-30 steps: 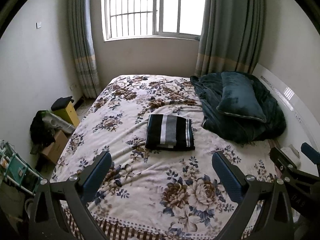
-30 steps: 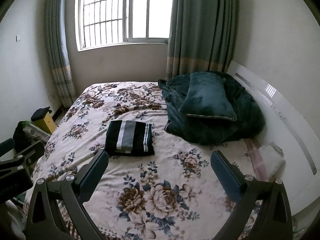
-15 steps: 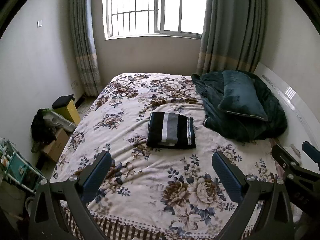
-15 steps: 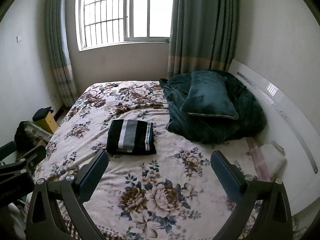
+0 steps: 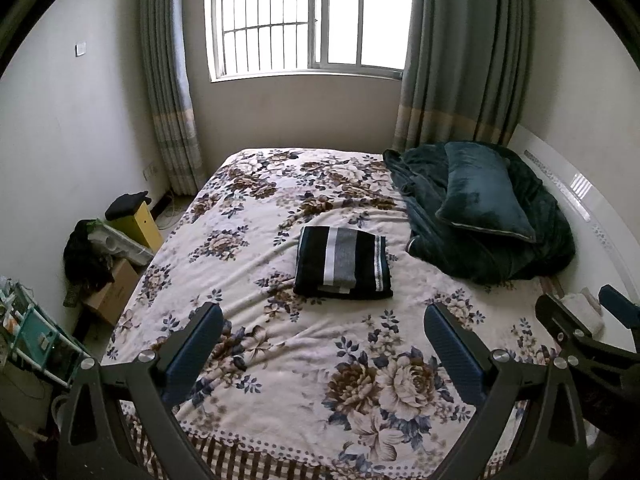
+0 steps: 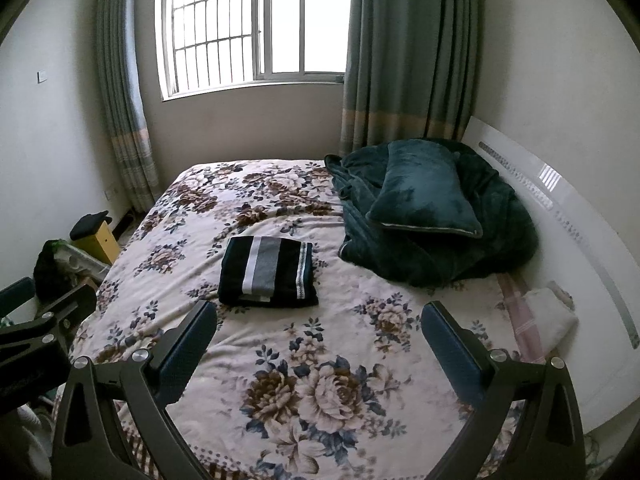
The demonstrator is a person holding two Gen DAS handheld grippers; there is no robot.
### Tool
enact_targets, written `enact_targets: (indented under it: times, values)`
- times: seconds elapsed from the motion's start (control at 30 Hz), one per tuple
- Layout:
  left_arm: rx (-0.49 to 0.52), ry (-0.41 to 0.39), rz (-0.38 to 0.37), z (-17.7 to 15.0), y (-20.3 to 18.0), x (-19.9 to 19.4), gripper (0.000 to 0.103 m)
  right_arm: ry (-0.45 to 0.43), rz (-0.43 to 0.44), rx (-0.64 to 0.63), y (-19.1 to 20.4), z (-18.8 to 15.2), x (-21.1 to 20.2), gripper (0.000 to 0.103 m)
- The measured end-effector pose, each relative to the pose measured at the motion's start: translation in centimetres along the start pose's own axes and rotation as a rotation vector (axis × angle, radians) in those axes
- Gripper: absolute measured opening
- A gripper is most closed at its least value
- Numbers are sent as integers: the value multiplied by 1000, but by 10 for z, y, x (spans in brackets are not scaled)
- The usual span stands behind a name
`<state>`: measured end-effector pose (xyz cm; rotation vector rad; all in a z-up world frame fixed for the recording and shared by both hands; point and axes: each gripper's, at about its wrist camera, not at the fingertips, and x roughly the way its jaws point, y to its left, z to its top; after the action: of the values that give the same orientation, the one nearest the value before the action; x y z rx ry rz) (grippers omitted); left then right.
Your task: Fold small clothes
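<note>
A folded black garment with white and grey stripes (image 5: 343, 263) lies flat in the middle of the floral bed sheet (image 5: 256, 208); it also shows in the right wrist view (image 6: 268, 272). My left gripper (image 5: 324, 344) is open and empty, held above the near part of the bed, well back from the garment. My right gripper (image 6: 320, 344) is open and empty too, at a similar distance. Each gripper shows at the edge of the other's view.
A dark green blanket (image 5: 480, 240) with a matching pillow (image 5: 484, 196) is heaped at the right by the white headboard (image 5: 580, 200). A folded white towel (image 6: 548, 316) lies at the bed's right edge. Boxes and clutter (image 5: 108, 248) stand on the floor at left.
Both grippers have drawn slightly back and up from the bed, so the garment sits a little farther off. Both stay open and empty.
</note>
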<state>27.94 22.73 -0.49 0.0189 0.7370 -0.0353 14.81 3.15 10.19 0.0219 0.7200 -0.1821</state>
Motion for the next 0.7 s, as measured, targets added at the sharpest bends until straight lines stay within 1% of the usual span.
enact_targets:
  times: [0.7]
  values:
    - [1, -3, 5, 1, 0, -3, 103, -4, -1, 6, -1, -3, -1, 103]
